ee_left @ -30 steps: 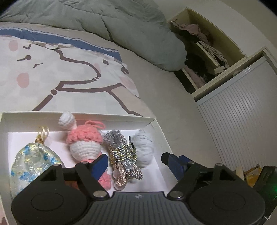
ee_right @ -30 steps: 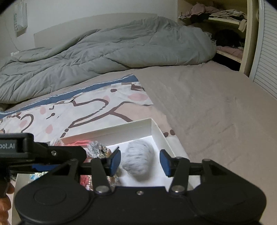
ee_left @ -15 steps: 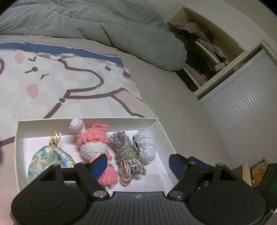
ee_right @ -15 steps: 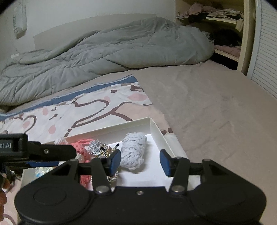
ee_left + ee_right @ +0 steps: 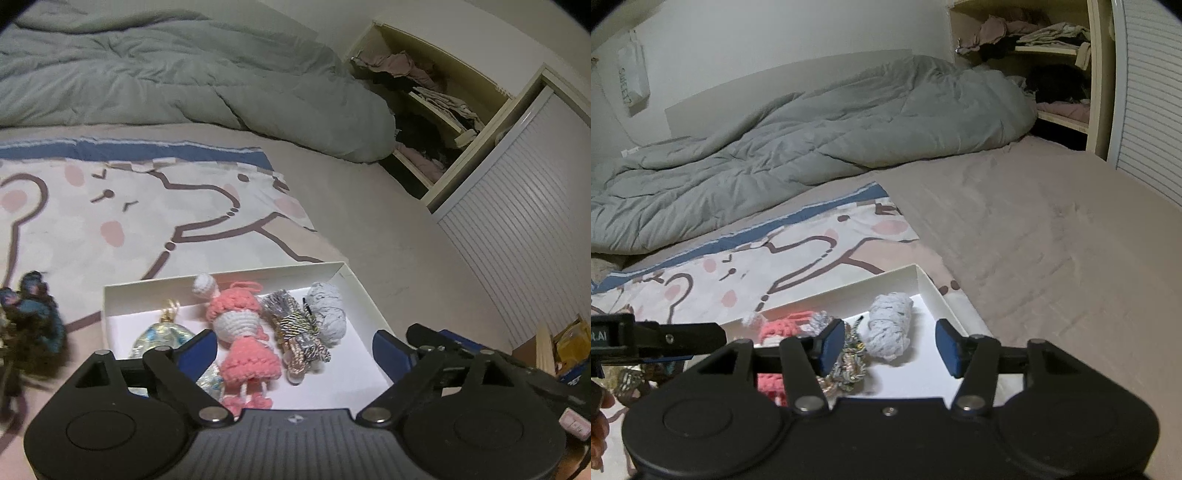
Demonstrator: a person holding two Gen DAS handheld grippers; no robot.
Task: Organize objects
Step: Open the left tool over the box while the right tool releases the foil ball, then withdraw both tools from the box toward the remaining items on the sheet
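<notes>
A rumpled grey-green quilted duvet [image 5: 820,147] lies heaped across the far end of the bed. Just right of it stand cream open shelves [image 5: 436,107] stuffed with clothes, then a white slatted door [image 5: 517,236]. Behind it rises a plain white wall [image 5: 775,44].

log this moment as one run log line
white box: four trinkets inside | left gripper: open, jaws just widened, empty | right gripper: open, jaws just widened, empty
</notes>
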